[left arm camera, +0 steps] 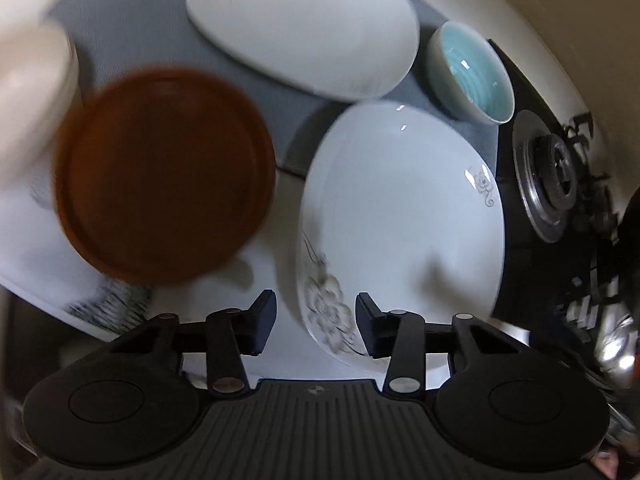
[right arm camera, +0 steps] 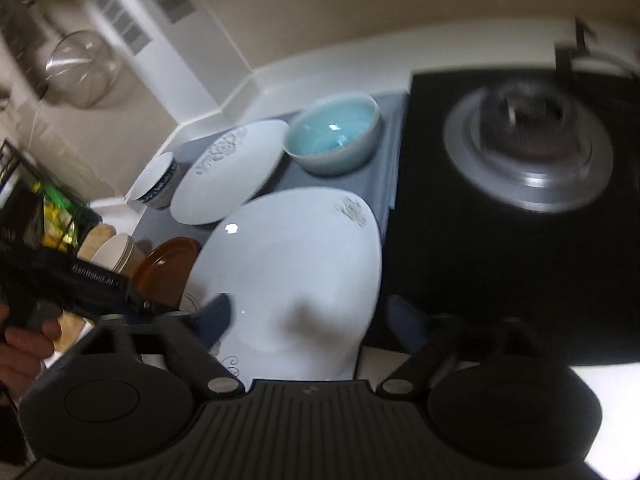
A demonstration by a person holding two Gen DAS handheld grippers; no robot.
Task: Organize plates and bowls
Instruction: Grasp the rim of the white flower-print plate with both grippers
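A large white plate with a grey flower print (left arm camera: 400,216) (right arm camera: 292,272) lies on the counter nearest both grippers. A second white flower plate (left arm camera: 304,24) (right arm camera: 228,172) lies behind it on a grey mat. A brown plate (left arm camera: 164,176) (right arm camera: 166,270) sits to the left, and a light blue bowl (left arm camera: 472,72) (right arm camera: 334,138) stands at the back right. My left gripper (left arm camera: 316,326) is open and empty, its jaws astride the near rim of the large plate. My right gripper (right arm camera: 310,324) is open and empty above the same plate. The left gripper's body shows in the right wrist view (right arm camera: 80,280).
A black gas hob with a burner (left arm camera: 552,184) (right arm camera: 528,152) lies right of the plates. A blue-patterned white bowl (right arm camera: 154,184) and beige cups (right arm camera: 116,254) stand at the left. A glass bowl (right arm camera: 80,68) sits by the wall.
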